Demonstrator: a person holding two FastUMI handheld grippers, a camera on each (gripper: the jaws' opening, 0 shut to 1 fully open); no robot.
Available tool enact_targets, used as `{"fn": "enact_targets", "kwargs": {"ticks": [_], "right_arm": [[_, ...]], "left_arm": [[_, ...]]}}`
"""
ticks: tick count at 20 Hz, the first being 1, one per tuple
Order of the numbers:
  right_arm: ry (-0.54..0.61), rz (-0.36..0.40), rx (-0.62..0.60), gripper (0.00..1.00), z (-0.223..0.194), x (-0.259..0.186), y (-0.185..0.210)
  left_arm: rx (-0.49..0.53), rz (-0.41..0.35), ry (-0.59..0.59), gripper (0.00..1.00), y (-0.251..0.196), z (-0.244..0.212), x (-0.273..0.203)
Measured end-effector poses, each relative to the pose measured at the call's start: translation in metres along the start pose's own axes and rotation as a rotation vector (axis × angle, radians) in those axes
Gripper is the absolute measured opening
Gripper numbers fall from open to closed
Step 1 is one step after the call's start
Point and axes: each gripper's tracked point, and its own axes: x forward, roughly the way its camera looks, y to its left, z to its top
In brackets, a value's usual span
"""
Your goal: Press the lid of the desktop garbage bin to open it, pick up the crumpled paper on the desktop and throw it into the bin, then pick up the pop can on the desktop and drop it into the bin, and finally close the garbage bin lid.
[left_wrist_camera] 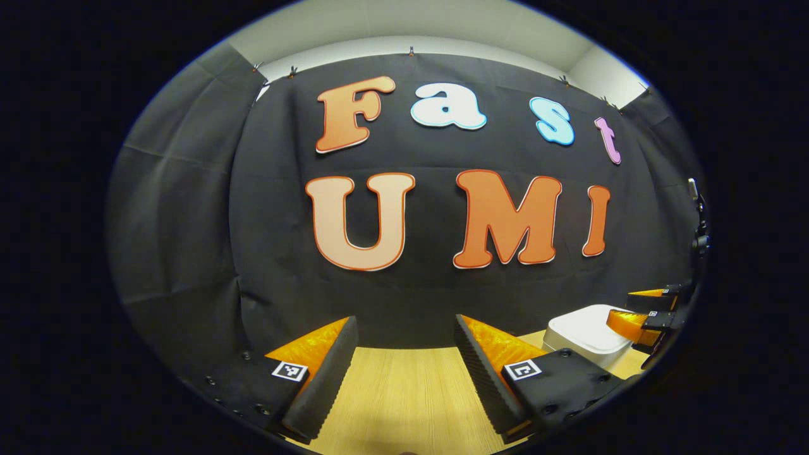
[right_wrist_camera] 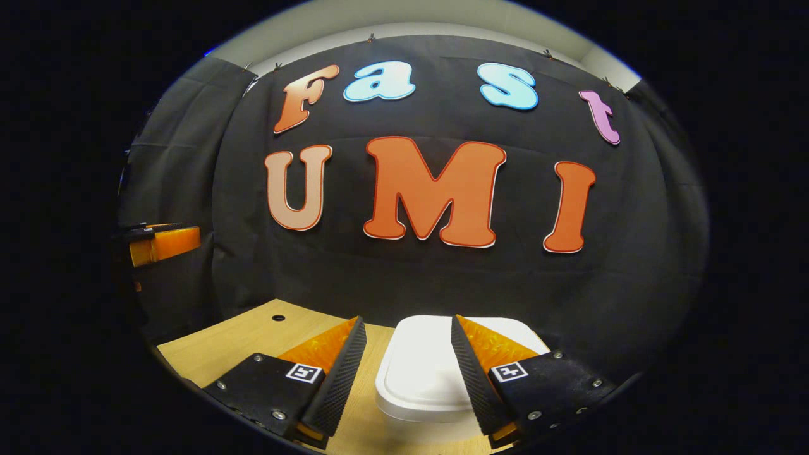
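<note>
We're holding the right gripper (right_wrist_camera: 404,363) wide apart, gripping nothing, hovering over the shut white bin (right_wrist_camera: 420,370) on the table (right_wrist_camera: 237,341). Left gripper (left_wrist_camera: 404,363) also gaping, empty.

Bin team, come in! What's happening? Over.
Both tongs open, empty. Right tongs poised over white bin, lid shut. Left tongs above bare desk. Nothing blocking. Over.

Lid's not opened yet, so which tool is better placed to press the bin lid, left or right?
Right, probably. The right tool is open and faces the white plastic bin's closed lid, framed between its fingers. The left tool faces bare wooden desktop, with the bin off to its side.
</note>
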Motion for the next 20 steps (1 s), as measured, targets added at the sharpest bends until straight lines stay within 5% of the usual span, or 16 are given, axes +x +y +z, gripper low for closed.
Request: {"fn": "enact_targets", "kwargs": {"ticks": [9,20], "right_arm": [[0.021,0.026,-0.025,0.82,-0.002,0.013,0.019],[0.031,-0.039,-0.047,0.82,0.006,0.021,0.027]], "left_arm": [[-0.029,0.029,-0.014,0.99,0.011,-0.006,0.012],[-0.023,-0.016,-0.013,0.99,0.023,-0.022,0.030]]}}
